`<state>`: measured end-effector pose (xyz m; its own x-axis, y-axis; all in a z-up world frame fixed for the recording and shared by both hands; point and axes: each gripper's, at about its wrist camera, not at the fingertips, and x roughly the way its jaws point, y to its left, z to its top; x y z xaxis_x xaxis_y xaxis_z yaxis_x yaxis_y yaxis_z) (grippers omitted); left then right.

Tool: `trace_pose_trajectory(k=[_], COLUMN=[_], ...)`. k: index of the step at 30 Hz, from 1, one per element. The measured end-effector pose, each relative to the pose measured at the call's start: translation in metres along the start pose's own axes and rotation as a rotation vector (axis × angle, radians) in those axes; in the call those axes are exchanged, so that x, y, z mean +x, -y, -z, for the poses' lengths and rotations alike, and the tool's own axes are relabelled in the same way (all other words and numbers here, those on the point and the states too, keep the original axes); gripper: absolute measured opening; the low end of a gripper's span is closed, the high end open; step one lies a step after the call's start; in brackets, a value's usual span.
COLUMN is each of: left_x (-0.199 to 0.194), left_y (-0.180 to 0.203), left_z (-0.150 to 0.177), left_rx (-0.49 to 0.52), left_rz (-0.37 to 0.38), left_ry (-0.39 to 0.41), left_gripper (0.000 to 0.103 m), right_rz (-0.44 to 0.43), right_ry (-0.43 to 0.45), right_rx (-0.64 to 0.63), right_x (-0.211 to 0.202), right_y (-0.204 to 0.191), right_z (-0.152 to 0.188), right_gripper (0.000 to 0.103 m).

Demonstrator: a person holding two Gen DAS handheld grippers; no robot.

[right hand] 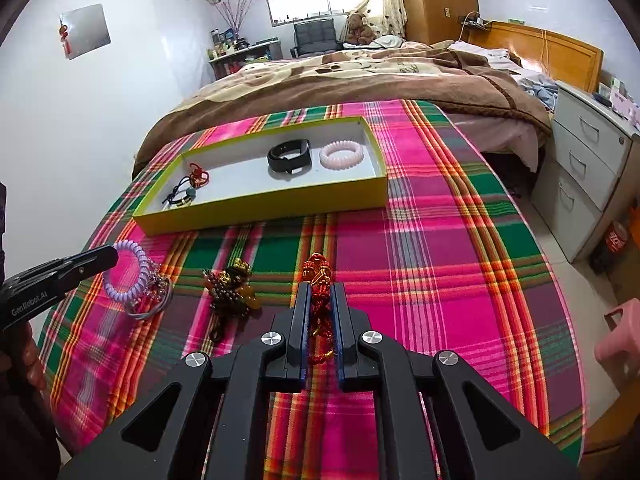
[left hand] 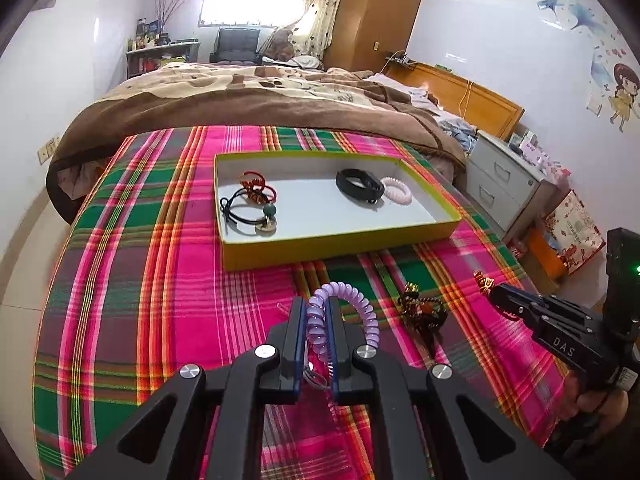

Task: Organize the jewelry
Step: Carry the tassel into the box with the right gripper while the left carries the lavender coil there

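Left hand-held gripper (left hand: 316, 312) tilted down | clamps purple coil (left hand: 362, 304)

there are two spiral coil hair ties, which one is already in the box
The pale pink coil tie, lying at the yellow box's right end beside the black band. The purple coil tie is clamped in the left gripper.

bright window (left hand: 251, 7) daylight, fisheye-warped edges

A woven plaid cloth (left hand: 160, 280) covers the tabletop; the yellow box (left hand: 340, 246) looks like matt cardboard (white inside). The lilac coil band (left hand: 360, 300) is glossy plastic, the black grippers' bolts (right hand: 271, 338) brushed metal.
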<state>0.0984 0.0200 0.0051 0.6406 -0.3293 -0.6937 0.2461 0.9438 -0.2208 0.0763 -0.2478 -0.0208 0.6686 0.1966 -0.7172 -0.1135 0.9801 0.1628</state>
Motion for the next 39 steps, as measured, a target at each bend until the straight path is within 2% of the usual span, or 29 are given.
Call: trace_pose_trajectory(k=[10,20,27,39], left_x=[0.002,0.034,0.067,0.121], left_y=[-0.008,-0.019,-0.029,-0.031], left_z=[-0.030,-0.079,-0.101,-0.112], left_rx=[-0.038,-0.064,-0.090,-0.092], left_rz=[0.011,0.011,-0.001,-0.003], left_ry=[0.034,0.033,0.014,-0.055], left_gripper=[0.009,0.009,0.009,0.009], right_rz=[-0.023,-0.042,-0.039,-0.025], right_ry=[0.047,0.062,0.027,-0.049], right_rx=[-0.004,-0.024,-0.039,-0.037], right_x=[-0.008,0.014,0.048,0.095], right_y=[-0.003,0.000,0.002,0.012], right_z=[-0.029,-0.078,-0.101,-0.109], right_gripper=[0.009,0.009,0.009,0.009])
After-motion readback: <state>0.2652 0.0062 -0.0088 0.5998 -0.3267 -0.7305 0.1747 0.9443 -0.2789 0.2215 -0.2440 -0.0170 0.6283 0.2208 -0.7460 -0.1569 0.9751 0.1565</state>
